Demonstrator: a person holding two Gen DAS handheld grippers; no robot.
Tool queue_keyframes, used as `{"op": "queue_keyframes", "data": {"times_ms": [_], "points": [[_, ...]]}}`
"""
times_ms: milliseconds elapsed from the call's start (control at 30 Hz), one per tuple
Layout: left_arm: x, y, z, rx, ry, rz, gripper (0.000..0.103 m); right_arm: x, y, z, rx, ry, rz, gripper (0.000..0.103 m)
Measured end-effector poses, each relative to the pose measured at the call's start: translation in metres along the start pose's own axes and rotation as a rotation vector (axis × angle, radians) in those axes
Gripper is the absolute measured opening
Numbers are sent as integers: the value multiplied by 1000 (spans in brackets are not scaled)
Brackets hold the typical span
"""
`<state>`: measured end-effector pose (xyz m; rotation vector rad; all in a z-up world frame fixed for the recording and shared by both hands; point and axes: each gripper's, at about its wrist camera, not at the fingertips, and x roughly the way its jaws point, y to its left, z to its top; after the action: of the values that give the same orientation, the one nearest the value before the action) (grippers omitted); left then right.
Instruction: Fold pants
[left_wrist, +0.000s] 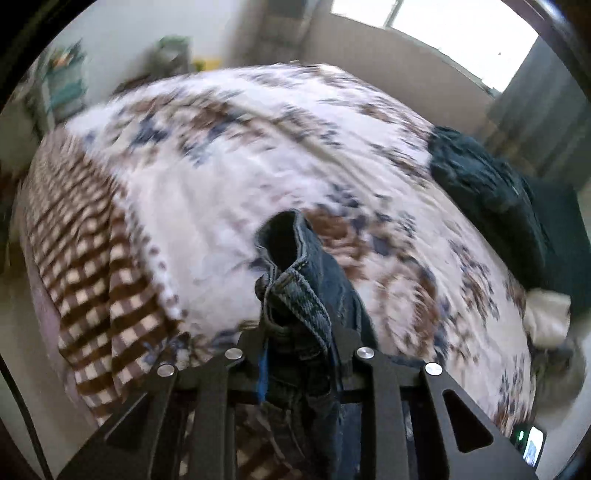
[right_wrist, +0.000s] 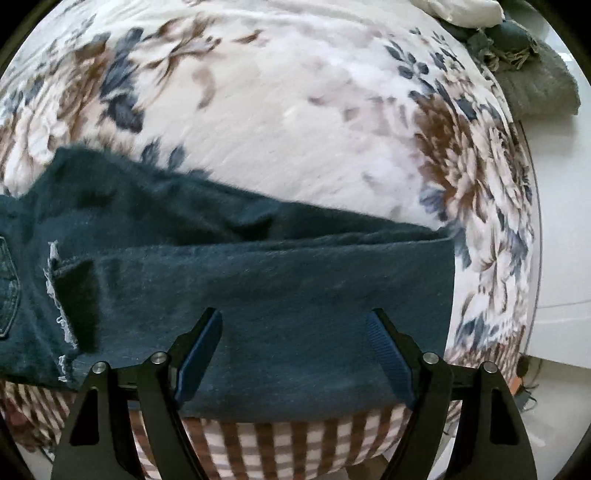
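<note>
Pants (right_wrist: 258, 280) of dark denim lie across the bed (right_wrist: 295, 122) beneath my right hand-held gripper (right_wrist: 295, 332), their long axis running from one side of that gripper's view to the other. The leg hems end just past its right finger, the frayed rip and a stitched pocket lie out beyond its left finger, and one leg rests partly over the other. The lower edge of the fabric sits near the bed's edge, where the floral cover gives way to a brown checked blanket (right_wrist: 277, 443).

My right hand-held gripper points almost straight down over the leg, its two blue-padded fingers (right_wrist: 199, 354) standing wide apart with nothing between them, above the cloth rather than pinching it.

My left hand-held gripper (left_wrist: 295, 332) tilts steeply downward toward the bed and is clamped on a bunched fold of the pants: a thick seamed band (left_wrist: 295, 291) rises up out of the narrow gap between its fingers, and more denim hangs down below them. Well beyond it, to its right, a dark green bundle (left_wrist: 480, 184) lies at the far side of the bed.
</note>
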<state>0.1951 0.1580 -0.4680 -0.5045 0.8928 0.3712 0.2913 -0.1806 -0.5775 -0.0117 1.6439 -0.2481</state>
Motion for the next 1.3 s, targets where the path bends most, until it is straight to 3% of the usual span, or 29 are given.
{"op": "queue_keyframes", "data": {"times_ms": [167,367,533,700,833,1000,1133,1167,1233,1300], "points": [[-32,-66,-16,182,-30,-34,21,3,-29,12,35,-13,57,83],[-47,-164,-62,385,13,-100,21,11,-115,9,114,-11,50,83],[-32,-240,-125,554,107,-151,21,36,-197,-2,204,25,111,83],[5,-296,-199,730,250,-150,21,65,-266,-19,260,80,106,83],[26,-323,-252,795,356,-149,21,82,-305,-31,301,112,98,83],[30,-352,-299,877,393,-139,22,98,-344,-43,349,145,91,83],[42,-355,-304,853,493,-121,41,109,-365,-52,394,168,131,83],[39,-356,-297,836,512,-149,46,110,-368,-53,407,174,162,83],[30,-354,-283,788,539,-208,73,107,-372,-57,429,173,223,83],[21,-350,-268,703,594,-309,85,102,-369,-56,430,168,296,83]]}}
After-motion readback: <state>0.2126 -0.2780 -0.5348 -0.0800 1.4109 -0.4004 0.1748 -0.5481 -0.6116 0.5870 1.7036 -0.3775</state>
